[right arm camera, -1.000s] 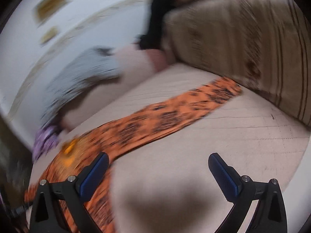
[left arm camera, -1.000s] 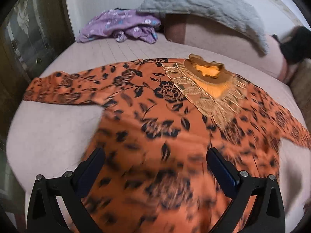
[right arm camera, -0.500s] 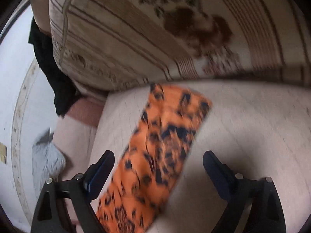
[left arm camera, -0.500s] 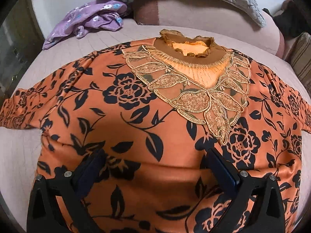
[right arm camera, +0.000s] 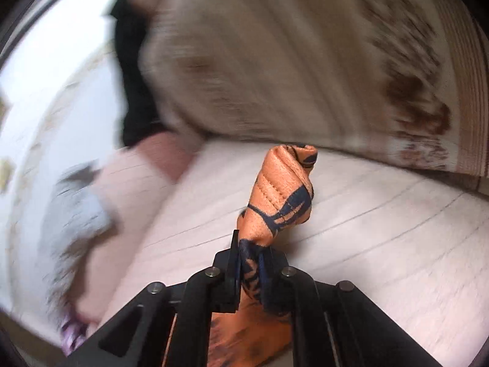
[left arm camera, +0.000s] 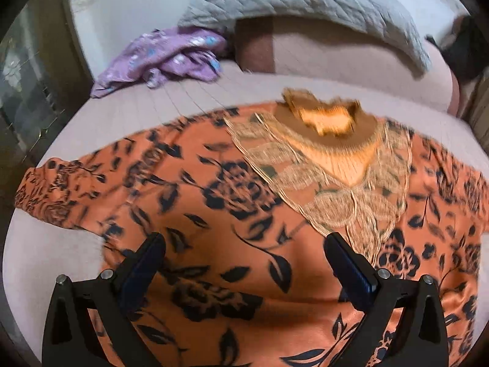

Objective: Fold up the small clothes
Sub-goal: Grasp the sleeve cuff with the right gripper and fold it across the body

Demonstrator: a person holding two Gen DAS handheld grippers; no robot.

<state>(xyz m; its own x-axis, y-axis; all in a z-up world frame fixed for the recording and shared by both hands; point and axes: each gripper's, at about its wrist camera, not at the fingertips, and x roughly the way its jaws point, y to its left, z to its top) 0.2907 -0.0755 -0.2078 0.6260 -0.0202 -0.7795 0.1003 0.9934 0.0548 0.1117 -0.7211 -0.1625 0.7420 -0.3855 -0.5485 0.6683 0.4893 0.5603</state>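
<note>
An orange blouse (left arm camera: 232,202) with dark flowers and a gold lace collar (left arm camera: 330,140) lies spread flat on a pale pink bed (left arm camera: 45,257). My left gripper (left arm camera: 244,263) hovers open over the blouse's front, nothing between its fingers. The left sleeve (left arm camera: 61,189) stretches out to the left edge of that view. In the right wrist view, my right gripper (right arm camera: 252,263) is shut on the cuff end of the other orange sleeve (right arm camera: 281,195), which bunches up and sticks out beyond the pads, lifted off the bed (right arm camera: 382,238).
A crumpled purple garment (left arm camera: 165,58) lies at the back left of the bed. A grey quilted pillow (left arm camera: 305,3) rests on a pink bolster (left arm camera: 336,58) along the head. A brown patterned blanket (right arm camera: 305,61) and something black (right arm camera: 134,76) lie beyond the held sleeve.
My right gripper swung over to the sleeve end and closed on it, bunching the cuff. The left gripper shifted over the blouse front, staying open.
</note>
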